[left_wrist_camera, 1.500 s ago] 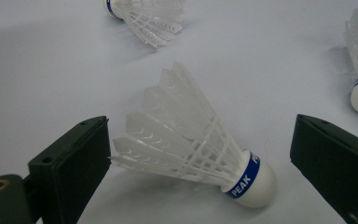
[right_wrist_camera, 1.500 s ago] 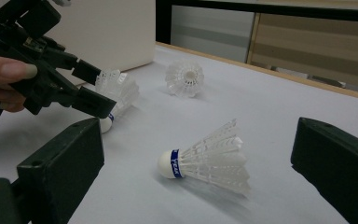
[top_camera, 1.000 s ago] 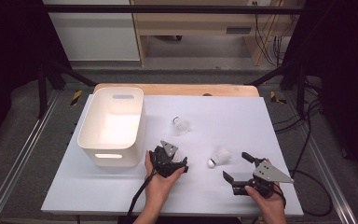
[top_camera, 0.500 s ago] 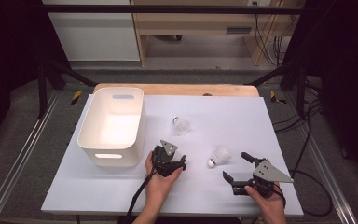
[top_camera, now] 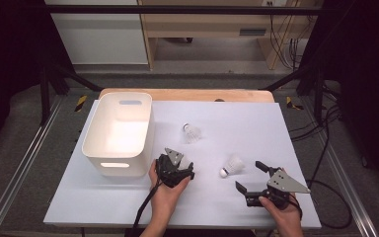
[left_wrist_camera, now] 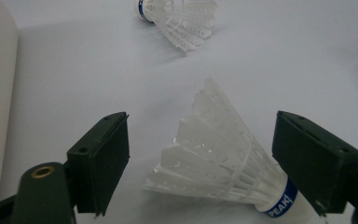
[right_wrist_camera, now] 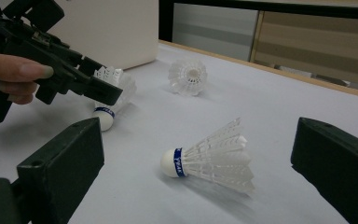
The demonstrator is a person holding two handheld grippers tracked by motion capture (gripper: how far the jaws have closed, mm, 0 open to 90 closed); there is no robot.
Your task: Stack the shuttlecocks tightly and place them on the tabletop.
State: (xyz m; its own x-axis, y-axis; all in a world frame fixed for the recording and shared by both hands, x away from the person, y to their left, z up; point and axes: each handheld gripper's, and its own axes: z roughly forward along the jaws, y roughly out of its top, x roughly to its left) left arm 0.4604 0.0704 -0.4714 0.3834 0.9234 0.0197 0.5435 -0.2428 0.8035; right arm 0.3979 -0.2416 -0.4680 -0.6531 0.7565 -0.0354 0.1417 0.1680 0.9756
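Stood on a grey floor [top_camera: 24,148], a table with a white top [top_camera: 237,123] and a wooden edge [top_camera: 187,95] at the far side. Ran along both sides, shiny metal rails [top_camera: 15,182]. Behind, a white cabinet [top_camera: 98,34] and a light wooden shelf [top_camera: 212,29]. Hung down at the right, black cables [top_camera: 286,44]. Dark at both sides, bright in the middle.

A white counter [top_camera: 276,128] carries a white bin [top_camera: 118,133] at its left side, with three shuttlecocks lying on their sides right of the bin.
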